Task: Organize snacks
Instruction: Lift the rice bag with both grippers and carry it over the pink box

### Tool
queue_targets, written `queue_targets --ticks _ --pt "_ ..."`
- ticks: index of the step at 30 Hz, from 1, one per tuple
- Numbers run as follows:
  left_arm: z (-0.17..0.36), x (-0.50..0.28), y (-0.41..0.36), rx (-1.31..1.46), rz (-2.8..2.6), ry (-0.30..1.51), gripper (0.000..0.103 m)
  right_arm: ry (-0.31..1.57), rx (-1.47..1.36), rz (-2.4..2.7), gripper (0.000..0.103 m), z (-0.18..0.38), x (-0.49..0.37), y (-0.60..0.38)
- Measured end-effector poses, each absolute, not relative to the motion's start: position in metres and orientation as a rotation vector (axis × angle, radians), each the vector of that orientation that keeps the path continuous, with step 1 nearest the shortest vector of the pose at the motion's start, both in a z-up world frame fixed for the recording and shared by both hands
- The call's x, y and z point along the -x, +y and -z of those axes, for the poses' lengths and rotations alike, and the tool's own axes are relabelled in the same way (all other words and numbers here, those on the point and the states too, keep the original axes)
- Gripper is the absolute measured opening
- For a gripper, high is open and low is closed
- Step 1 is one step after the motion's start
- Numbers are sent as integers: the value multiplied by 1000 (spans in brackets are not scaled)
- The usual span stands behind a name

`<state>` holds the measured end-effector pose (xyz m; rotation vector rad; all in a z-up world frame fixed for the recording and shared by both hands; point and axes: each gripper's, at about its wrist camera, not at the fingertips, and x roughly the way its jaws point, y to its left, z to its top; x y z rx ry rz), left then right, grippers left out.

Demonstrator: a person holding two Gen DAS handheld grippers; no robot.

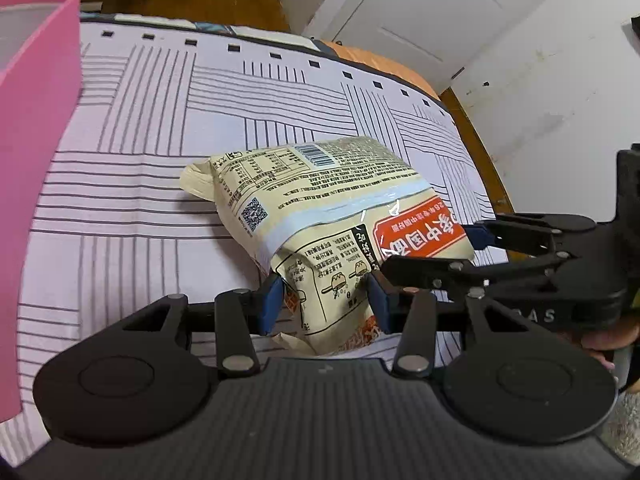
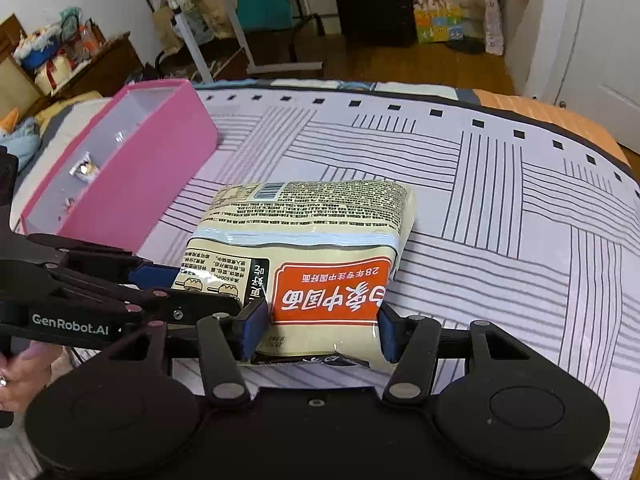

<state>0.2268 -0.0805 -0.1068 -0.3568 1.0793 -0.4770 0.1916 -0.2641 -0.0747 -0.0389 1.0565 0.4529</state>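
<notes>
Both grippers are clamping the near end of one cream noodle packet [image 1: 320, 216]: the left gripper [image 1: 326, 304] is pinching its bottom corner between narrowly parted blue pads, and the right gripper [image 2: 324, 328] is squeezing the red-labelled end beside it, jaws about a label's width apart. Lying on the striped bedsheet [image 1: 160, 128], the packet is running lengthwise away from both cameras, barcode end pointing toward the far edge of the bed. A pink box [image 2: 132, 176] is sitting just to its left, open-topped.
</notes>
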Motion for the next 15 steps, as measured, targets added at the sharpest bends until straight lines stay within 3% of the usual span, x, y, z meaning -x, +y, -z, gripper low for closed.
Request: queue_targets --ticks 15 --pt "56 -143 -48 252 465 1079 44 998 -24 -466 62 43 -96 -220"
